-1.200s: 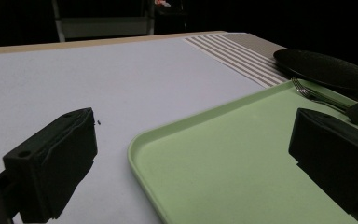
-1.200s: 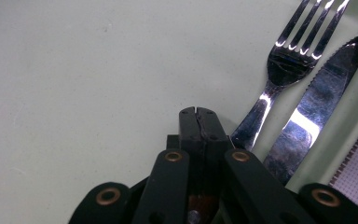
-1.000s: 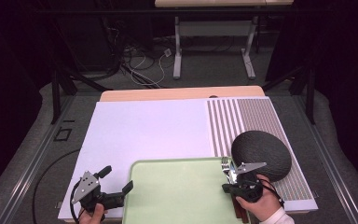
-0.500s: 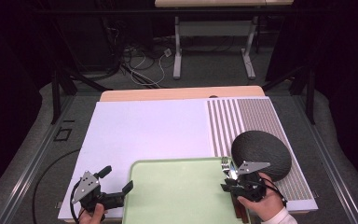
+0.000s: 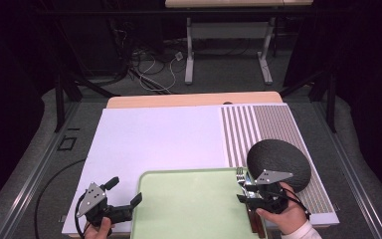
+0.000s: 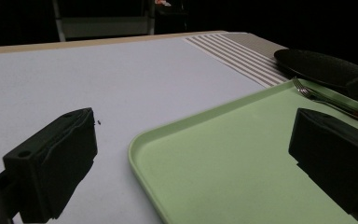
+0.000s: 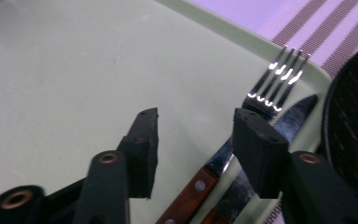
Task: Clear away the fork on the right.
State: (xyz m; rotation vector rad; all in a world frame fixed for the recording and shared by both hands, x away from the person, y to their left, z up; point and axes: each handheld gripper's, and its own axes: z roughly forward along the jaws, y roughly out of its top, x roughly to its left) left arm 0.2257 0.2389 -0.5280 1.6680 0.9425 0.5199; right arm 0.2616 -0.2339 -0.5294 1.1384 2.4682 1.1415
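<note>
High view: I am holding the right gripper (image 5: pixel 244 185) over the green tray's (image 5: pixel 189 209) right edge, where the fork (image 5: pixel 239 174) and knife (image 5: pixel 255 224) are lying lengthwise, beside the dark plate (image 5: pixel 278 162). Right gripper view: its jaws, just opening, are standing half apart and empty, the fork (image 7: pixel 272 79) just ahead-right. Left gripper view: the left gripper (image 6: pixel 191 163) is gaping wide over the tray's left rim, holding nothing.

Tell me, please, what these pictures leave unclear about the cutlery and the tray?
- Fork handle: right gripper view, covered by the right gripper jaw.
- Knife handle end: cut off by that view's bottom edge.
- Green tray near rim: high view, cut off at the bottom.
- Dark plate far side: left gripper view, lost in darkness.
</note>
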